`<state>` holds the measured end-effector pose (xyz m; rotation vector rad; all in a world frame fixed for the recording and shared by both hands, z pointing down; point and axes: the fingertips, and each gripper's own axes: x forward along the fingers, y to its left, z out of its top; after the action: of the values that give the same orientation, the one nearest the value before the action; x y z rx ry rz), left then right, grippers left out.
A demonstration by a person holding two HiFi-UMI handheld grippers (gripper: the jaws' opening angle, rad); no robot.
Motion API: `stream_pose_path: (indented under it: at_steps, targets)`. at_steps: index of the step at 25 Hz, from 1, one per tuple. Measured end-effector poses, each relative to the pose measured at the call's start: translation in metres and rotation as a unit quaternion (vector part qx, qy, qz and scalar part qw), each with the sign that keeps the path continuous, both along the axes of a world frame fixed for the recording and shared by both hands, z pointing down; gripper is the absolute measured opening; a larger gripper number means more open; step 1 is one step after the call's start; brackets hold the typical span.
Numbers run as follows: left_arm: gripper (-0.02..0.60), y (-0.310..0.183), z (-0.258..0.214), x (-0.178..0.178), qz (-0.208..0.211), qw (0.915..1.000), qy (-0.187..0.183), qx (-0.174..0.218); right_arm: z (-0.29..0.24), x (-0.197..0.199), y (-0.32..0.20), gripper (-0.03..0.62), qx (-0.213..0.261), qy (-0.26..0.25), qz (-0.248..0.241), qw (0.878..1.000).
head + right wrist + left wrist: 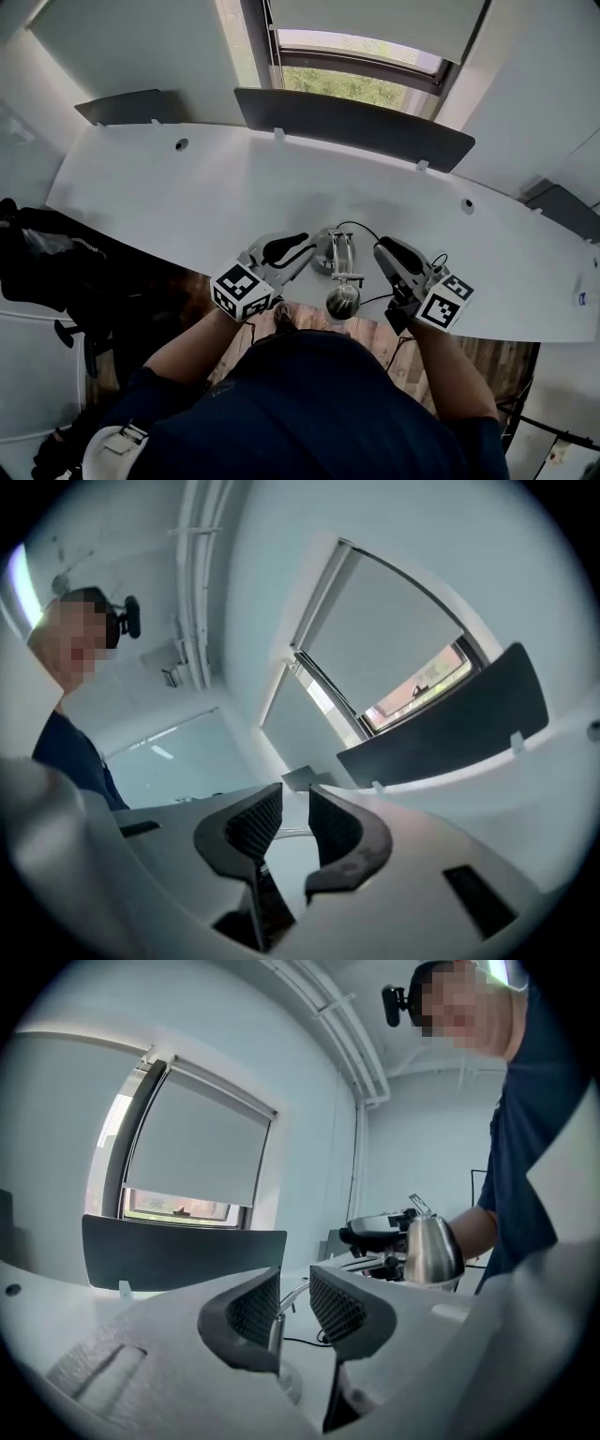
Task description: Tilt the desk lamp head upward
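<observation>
At the lower middle of the head view, on the near edge of the curved white desk (187,197), stands the desk lamp (339,272). Its chrome lamp head (342,301) hangs toward the person, just past the desk's edge. The left gripper (305,251) reaches in from the left of the frame, its tips close beside the lamp's base. In the left gripper view its jaws (293,1309) stand narrow around the lamp's thin metal stem (276,1333). The stem lies against one pad, with a gap showing to the other. The right gripper (382,251) lies just right of the lamp's arms. In its own view the jaws (294,825) are narrow too, with nothing pressed between the pads. Each gripper carries a marker cube (242,291) printed with black-and-white squares, which hold no letters. A small label (582,300) at the desk's right end bears blue print too small to read.
</observation>
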<state>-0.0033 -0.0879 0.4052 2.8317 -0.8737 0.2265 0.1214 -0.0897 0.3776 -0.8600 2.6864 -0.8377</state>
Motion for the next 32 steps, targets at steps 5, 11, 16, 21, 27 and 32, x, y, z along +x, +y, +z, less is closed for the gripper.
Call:
stream_pose_path:
  at_steps: [5,11,16,21,27,32]
  targets:
    - [0.078,0.014,-0.021,0.007,-0.007,0.9999,0.002,0.010,-0.005,0.005,0.006,0.040,0.101,0.116,0.066,0.986]
    - [0.026,0.025,-0.015,0.011,-0.021,0.9998,0.003,0.004,0.005,0.000,0.019,0.017,0.130,0.161,0.110,0.972]
    - [0.008,0.035,-0.009,0.011,-0.032,0.9994,0.011,-0.006,0.011,-0.001,0.027,0.011,0.148,0.168,0.134,0.966]
    - [0.007,0.042,-0.012,0.016,-0.037,0.9990,0.023,-0.003,0.020,0.001,0.030,0.009,0.138,0.169,0.141,0.966]
    - [0.006,0.045,-0.013,0.022,-0.033,0.9991,0.026,-0.001,0.027,0.000,0.035,0.009,0.125,0.175,0.134,0.967]
    - [0.006,0.045,-0.013,0.023,-0.033,0.9990,0.029,-0.002,0.027,0.001,0.036,0.009,0.130,0.172,0.133,0.967]
